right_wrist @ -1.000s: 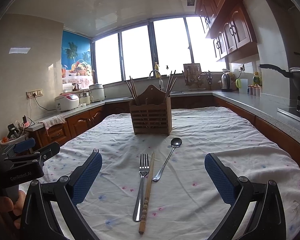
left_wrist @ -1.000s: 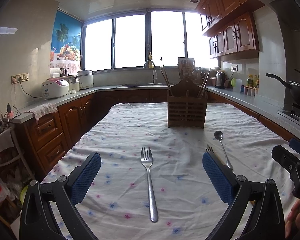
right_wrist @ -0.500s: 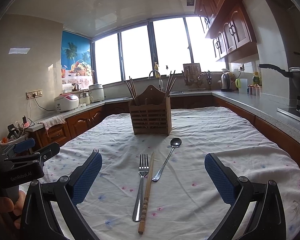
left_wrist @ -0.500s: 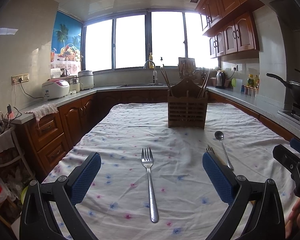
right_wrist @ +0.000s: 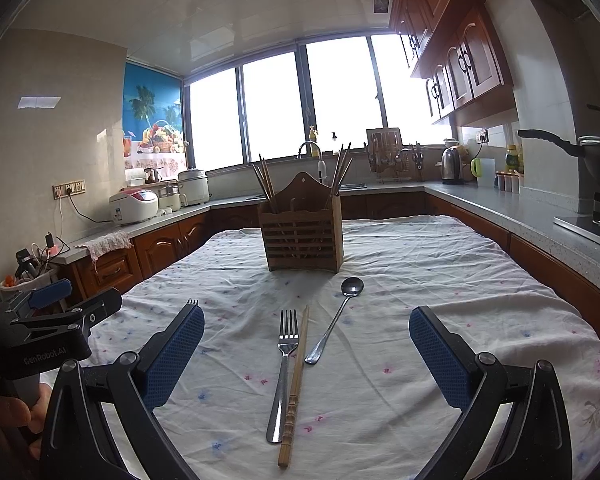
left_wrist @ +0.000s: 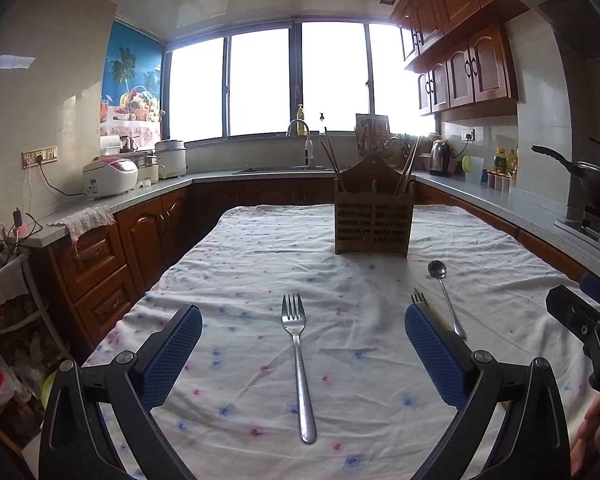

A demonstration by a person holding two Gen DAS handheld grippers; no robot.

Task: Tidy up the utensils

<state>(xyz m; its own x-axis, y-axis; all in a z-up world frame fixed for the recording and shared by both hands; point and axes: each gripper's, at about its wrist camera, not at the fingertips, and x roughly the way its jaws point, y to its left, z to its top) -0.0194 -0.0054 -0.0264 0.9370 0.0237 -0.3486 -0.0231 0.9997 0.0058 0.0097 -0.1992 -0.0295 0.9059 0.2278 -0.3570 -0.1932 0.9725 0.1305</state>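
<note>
On the flowered tablecloth (left_wrist: pixel 260 248), near the front of the wooden slatted utensil holder (right_wrist: pixel 302 236), lie four loose pieces. The left-hand fork (left_wrist: pixel 298 360) lies alone, well to the holder's left and nearer the viewer; the second fork (right_wrist: pixel 282 372) lies touching a turned wooden chopstick (right_wrist: pixel 296 384), and the long-handled spoon (right_wrist: pixel 334 324) sits just beside them, its bowl pointing toward the holder.

Both forks and the spoon look like polished steel: stiff, light, thin and probably slippery, lying flat on soft wrinkled cloth. Mid-handle is the likely place to pinch each, pressing slightly into the fabric. The chopstick is lighter still and round, so it may roll; parting it from the fork first seems wise.

The left gripper (left_wrist: pixel 304 344) and right gripper (right_wrist: pixel 306 344) both stand spread wide, blue textured pads (right_wrist: pixel 172 356) holding nothing. The holder already keeps chopsticks upright in its outer compartments; its inner divisions are hard to make out.
</note>
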